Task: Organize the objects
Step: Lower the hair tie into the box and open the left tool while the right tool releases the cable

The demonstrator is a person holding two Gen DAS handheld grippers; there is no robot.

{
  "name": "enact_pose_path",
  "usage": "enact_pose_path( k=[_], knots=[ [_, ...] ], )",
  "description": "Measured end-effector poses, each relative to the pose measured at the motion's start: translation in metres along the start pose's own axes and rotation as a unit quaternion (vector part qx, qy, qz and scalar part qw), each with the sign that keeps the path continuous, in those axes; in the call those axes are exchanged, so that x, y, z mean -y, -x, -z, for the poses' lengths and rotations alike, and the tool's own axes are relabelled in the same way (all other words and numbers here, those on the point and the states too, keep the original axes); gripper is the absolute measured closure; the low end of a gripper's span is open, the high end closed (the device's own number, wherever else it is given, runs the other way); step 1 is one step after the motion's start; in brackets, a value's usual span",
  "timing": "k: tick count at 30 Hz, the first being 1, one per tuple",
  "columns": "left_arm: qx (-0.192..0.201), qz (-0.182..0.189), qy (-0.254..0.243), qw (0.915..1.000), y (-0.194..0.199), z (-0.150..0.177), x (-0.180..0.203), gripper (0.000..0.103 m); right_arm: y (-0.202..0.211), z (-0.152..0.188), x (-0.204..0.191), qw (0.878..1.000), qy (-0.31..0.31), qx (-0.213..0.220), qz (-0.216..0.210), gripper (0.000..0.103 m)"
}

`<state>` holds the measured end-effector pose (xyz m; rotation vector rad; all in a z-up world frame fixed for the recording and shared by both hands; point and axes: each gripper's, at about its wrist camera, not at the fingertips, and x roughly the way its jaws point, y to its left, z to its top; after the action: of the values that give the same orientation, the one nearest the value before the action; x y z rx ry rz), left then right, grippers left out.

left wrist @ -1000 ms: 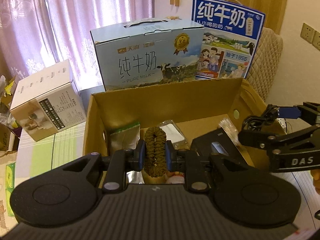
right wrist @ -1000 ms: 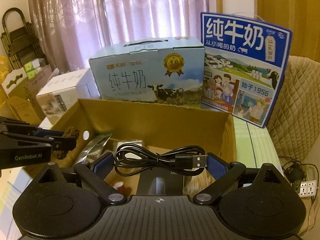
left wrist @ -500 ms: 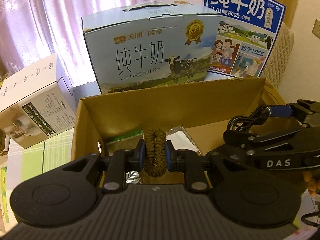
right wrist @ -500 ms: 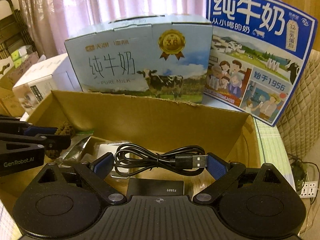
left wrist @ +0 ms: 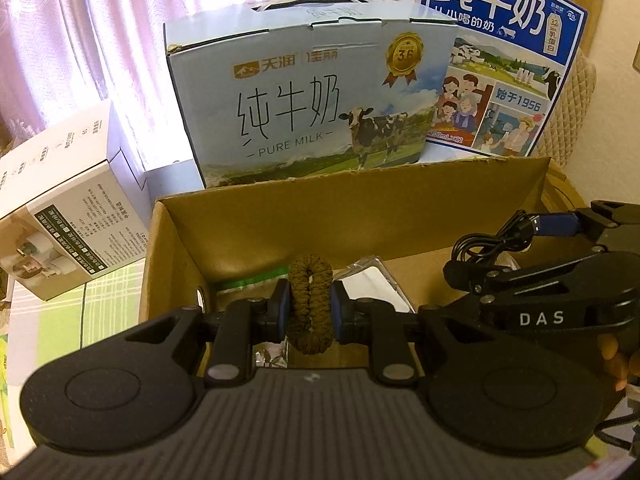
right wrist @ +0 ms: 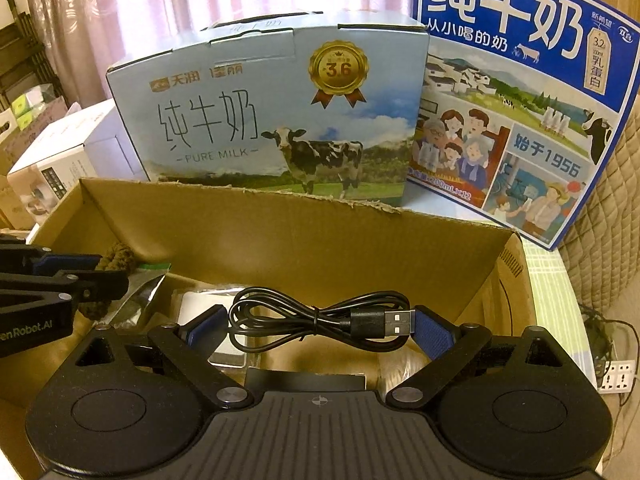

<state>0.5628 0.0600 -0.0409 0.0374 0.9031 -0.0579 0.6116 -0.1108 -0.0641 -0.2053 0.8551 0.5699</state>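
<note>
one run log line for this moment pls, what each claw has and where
left claw: shut on brown braided loop | right claw: shut on coiled black usb cable | both over open cardboard box

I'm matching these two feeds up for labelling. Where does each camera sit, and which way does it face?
Left wrist view: on the left gripper, looking down into the open cardboard box; its fingers pinch a brown braided loop, and the right gripper enters from the right.
Right wrist view: on the right gripper, facing the same box; its fingers hold a coiled black USB cable, and the left gripper enters from the left.
Shared: the box, the light-blue milk carton and the dark-blue milk carton behind it.
</note>
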Motion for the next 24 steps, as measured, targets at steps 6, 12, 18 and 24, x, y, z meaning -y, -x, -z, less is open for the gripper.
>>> enact_pose_path(
  k=[6, 12, 18, 24],
  knots=[
    [-0.001, -0.002, 0.000, 1.0000, -0.002, 0.000, 0.000, 0.086, -0.001, -0.002, 0.001, 1.000, -0.002, 0.002, 0.002, 0.009],
    [0.000, -0.002, 0.001, 1.0000, -0.002, 0.000, -0.001, 0.086, -0.001, -0.004, 0.003, 1.000, -0.012, 0.008, 0.003, 0.009],
    [0.001, -0.002, 0.004, 1.0000, -0.001, 0.000, -0.002, 0.086, 0.005, -0.006, 0.012, 0.998, -0.037, 0.041, -0.008, 0.008],
    [0.001, -0.004, 0.007, 1.0000, 0.000, 0.001, -0.005, 0.085, 0.010, -0.007, 0.017, 0.998, -0.046, 0.049, -0.014, 0.008]
  ],
)
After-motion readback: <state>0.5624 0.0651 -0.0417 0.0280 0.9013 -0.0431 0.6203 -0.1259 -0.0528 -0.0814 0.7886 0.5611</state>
